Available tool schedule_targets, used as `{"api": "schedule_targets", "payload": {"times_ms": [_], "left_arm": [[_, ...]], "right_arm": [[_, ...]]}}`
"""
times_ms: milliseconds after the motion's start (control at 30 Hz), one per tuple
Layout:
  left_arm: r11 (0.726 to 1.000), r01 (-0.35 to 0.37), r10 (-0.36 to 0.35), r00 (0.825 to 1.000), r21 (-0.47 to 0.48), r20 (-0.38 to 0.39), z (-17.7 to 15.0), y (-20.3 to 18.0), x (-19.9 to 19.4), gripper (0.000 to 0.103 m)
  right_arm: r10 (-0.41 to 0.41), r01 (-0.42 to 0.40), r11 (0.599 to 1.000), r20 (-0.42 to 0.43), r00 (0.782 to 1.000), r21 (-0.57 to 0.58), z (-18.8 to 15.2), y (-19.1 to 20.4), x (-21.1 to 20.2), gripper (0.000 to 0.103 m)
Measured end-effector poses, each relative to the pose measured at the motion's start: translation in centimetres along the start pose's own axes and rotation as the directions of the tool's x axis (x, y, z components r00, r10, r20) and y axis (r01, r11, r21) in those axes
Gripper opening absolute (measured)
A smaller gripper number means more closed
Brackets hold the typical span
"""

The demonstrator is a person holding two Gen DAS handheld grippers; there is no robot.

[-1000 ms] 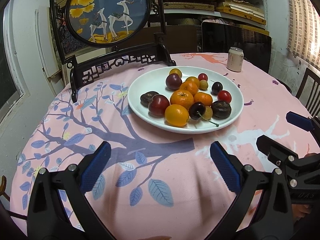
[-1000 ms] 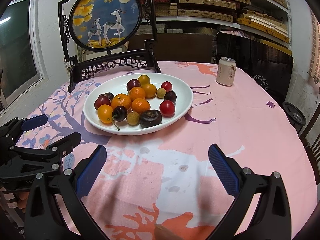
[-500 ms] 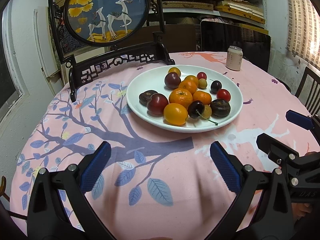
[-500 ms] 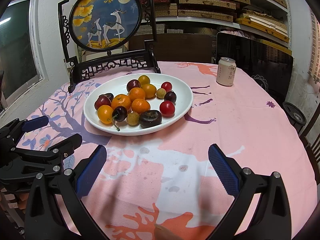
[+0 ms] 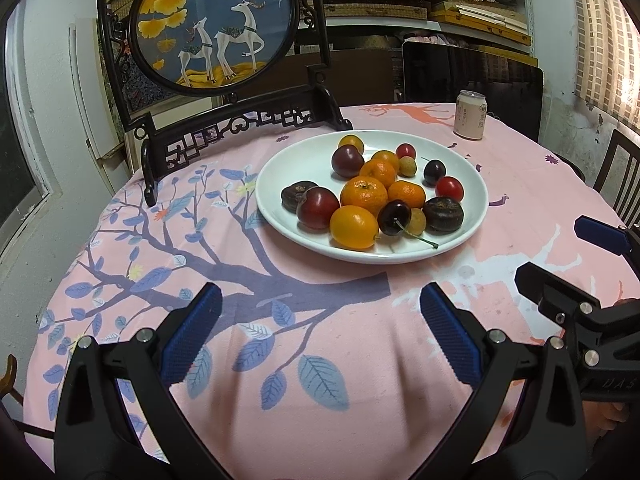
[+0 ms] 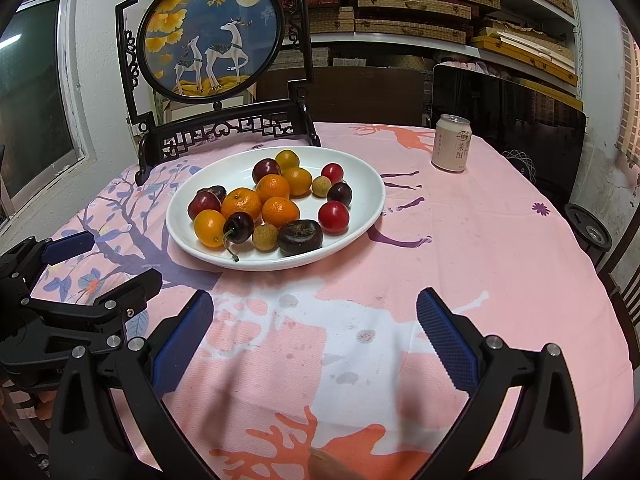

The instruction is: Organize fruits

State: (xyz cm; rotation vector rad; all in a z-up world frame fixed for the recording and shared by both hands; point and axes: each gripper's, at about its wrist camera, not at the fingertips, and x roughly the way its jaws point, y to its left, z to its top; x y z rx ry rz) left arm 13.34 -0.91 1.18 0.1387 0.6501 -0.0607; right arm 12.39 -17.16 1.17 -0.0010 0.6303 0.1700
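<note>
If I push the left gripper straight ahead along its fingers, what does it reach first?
Most likely the near rim of the white plate, then the yellow-orange fruit at its front edge. The open left gripper has only bare tablecloth before that; its height is unclear.

the white round plate of fruit [image 5: 476,184] sits a little higher in the left wrist view, and slightly nearer in the right wrist view [image 6: 372,188].

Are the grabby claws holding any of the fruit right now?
No, nothing is held. The left gripper and the right gripper are both open over the tablecloth, and all the fruit sits on the white plate.
</note>
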Motion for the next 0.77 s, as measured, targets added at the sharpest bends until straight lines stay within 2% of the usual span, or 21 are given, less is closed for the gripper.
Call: {"api": "schedule_targets", "payload": {"times_ms": [767], "left_arm": [[1.0, 0.009, -0.009, 1.0, 0.007, -0.023, 0.11, 0.02, 0.26, 0.101]], "right_arm": [[-0.005, 0.005, 1.0, -0.002, 1.0, 0.001, 0.04, -0.11, -0.04, 0.102]]}}
